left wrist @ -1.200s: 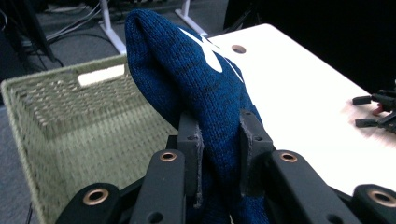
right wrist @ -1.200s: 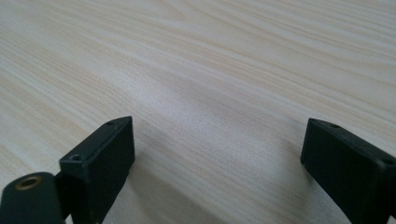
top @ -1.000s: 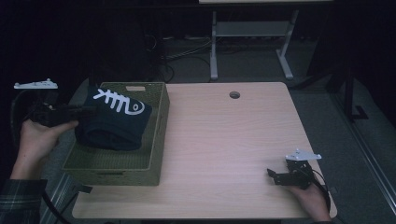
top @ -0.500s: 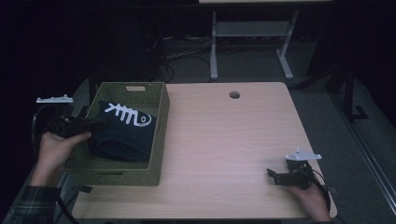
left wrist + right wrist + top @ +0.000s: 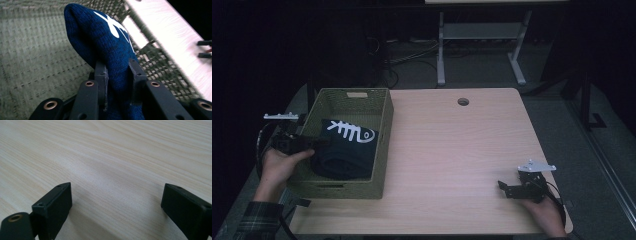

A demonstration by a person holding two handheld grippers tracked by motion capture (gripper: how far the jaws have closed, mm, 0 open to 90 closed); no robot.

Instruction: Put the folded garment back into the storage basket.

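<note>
Navy knit garment (image 5: pixel 110 47), white fishbone print, no readable text; left gripper (image 5: pixel 117 75) fingers clamp it, right gripper (image 5: pixel 116 202) fingers wide.

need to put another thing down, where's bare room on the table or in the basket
The table is bare from the basket across to the right gripper, including the far edge around the cable hole. Inside the basket, a strip along the far wall is free. Its near half is crowded: the folded navy garment lies there, clamped by the left gripper.
</note>
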